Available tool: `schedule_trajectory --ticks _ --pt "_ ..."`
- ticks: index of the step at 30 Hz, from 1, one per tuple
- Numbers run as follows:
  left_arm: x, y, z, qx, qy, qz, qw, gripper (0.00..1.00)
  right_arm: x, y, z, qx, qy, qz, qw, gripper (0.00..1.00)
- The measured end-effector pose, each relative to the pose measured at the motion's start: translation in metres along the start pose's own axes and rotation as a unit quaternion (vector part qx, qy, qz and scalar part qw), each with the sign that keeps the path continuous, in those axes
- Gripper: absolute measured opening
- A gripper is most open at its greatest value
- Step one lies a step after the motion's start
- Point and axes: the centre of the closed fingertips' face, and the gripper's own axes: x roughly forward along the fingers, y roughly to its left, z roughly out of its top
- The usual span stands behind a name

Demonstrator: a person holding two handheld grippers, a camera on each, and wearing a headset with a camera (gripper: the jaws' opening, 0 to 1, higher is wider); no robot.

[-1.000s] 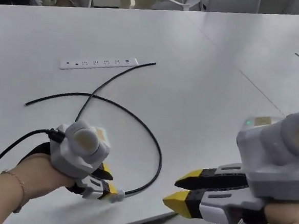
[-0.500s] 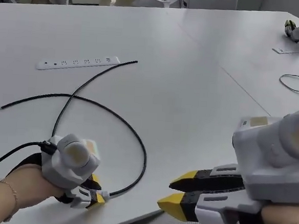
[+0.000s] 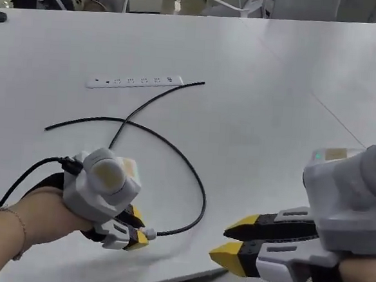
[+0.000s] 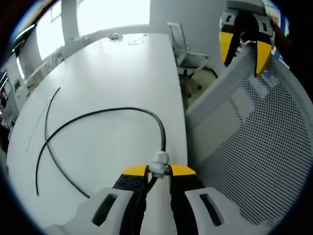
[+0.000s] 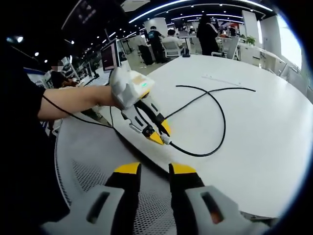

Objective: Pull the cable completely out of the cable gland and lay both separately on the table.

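Little is moving: left claw [image 3: 139, 236] is staying clamped on small white cable gland [image 4: 159, 161] at the near edge of the worktop [image 3: 273, 121], thin black cable [image 3: 198, 180] seemingly threaded; right claw [image 3: 220, 241], apart, should be gripping that cable next.

One cable [image 3: 202, 202], one gland [image 4: 159, 164], one power strip [image 3: 135, 81]

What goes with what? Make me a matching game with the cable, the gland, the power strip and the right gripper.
Things:
1. cable
2. gland
3. power strip
4. right gripper

Clues:
A. pinched by the left gripper
B. white, lying flat
C. black, crossing over itself
D. open, holding nothing

Pairs: 1-C, 2-A, 3-B, 4-D
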Motion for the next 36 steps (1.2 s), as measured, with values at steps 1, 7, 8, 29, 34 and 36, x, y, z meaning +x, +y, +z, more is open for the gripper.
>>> schedule_trajectory --ticks 1,7,8,29,34,36 --pt "-0.008 -0.002 0.005 0.001 -0.010 0.006 0.9999 0.18 0.003 0.001 0.002 -0.006 0.002 0.006 1.0000 0.23" --pt "-0.052 -0.011 0.025 -0.001 -0.053 0.039 0.9978 0.17 0.021 0.007 0.035 -0.028 -0.016 0.059 0.9977 0.23" --pt "-0.061 -0.012 0.026 -0.002 -0.057 0.047 0.9973 0.17 0.023 0.009 0.044 -0.024 -0.028 0.072 0.9967 0.23" --pt "-0.087 -0.050 0.048 0.086 -0.052 0.124 0.9872 0.17 0.037 0.042 0.054 -0.095 0.085 0.302 0.9446 0.26" --pt "-0.083 -0.053 0.052 0.110 -0.045 0.124 0.9851 0.17 0.041 0.045 0.047 -0.070 0.099 0.326 0.9376 0.23" --pt "-0.083 -0.053 0.054 0.115 -0.046 0.124 0.9845 0.17 0.043 0.044 0.043 -0.072 0.109 0.322 0.9378 0.23"
